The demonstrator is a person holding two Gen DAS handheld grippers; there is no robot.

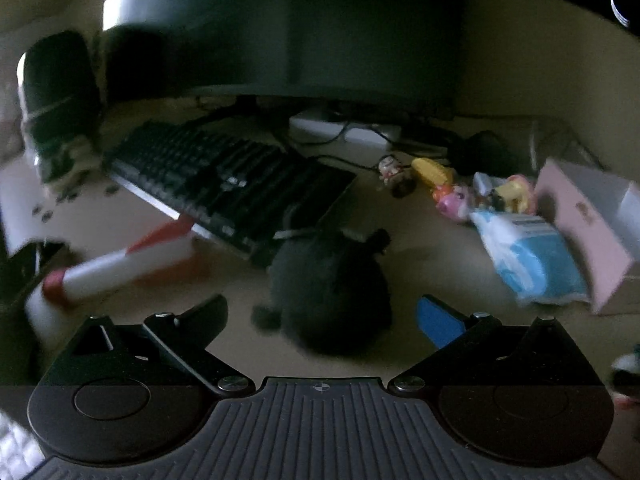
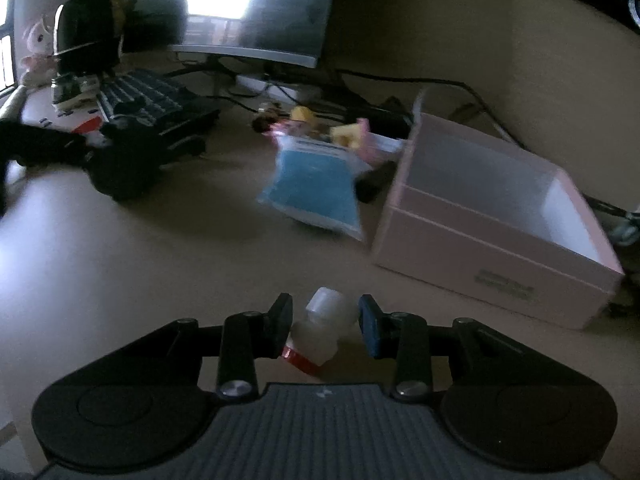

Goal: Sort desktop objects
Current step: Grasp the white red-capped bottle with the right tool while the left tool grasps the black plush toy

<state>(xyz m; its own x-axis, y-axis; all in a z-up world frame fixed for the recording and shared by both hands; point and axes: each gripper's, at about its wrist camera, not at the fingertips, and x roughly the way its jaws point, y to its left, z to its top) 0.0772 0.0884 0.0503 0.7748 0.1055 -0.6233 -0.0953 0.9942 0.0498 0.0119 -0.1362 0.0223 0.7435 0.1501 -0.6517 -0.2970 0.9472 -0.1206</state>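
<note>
Apparently light, smooth and rigid, the small white bottle at lower centre sits pinched at its body by the nearly closed right gripper, while the left gripper gapes empty, so grip mid-body.

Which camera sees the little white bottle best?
The right wrist view: the little white bottle sits large, right between the right gripper fingers. The left wrist view does not clearly show it, only other desk things.
</note>
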